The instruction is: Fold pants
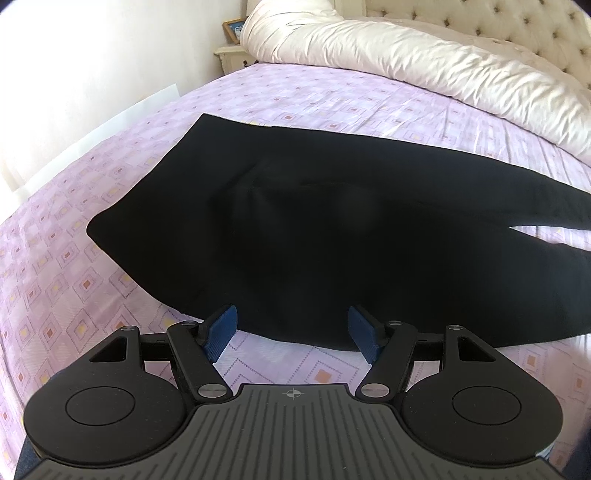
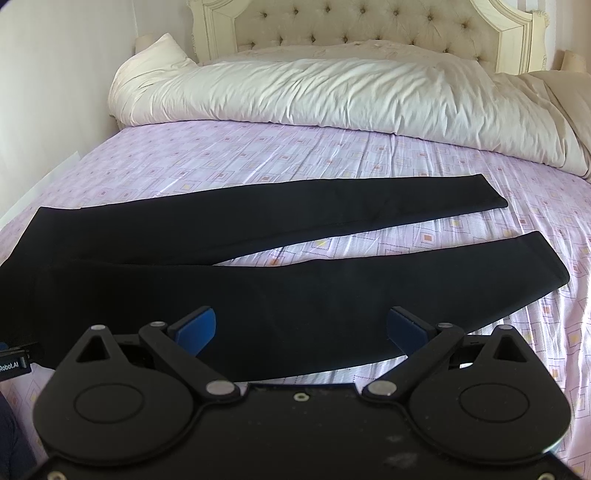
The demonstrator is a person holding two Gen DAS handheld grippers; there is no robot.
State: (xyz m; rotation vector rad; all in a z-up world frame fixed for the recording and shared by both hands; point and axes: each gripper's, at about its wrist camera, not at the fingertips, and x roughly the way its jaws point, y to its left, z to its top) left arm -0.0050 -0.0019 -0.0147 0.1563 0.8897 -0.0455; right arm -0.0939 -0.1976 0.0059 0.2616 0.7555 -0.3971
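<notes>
pants (image 2: pixel 207 254): black, spread flat on the bed, waist end to the left in the right wrist view; the two legs run rightward and part into a narrow V, sheet showing between them
bed (image 2: pixel 332 162): lilac patterned sheet; a white duvet (image 2: pixel 332 92) bunched against the tufted headboard (image 2: pixel 369 22)
left tool (image 1: pixel 291 325): released, nothing between its blue pads; above the near edge of the pants
right tool (image 2: pixel 301 325): released and empty; over the nearer leg
</notes>
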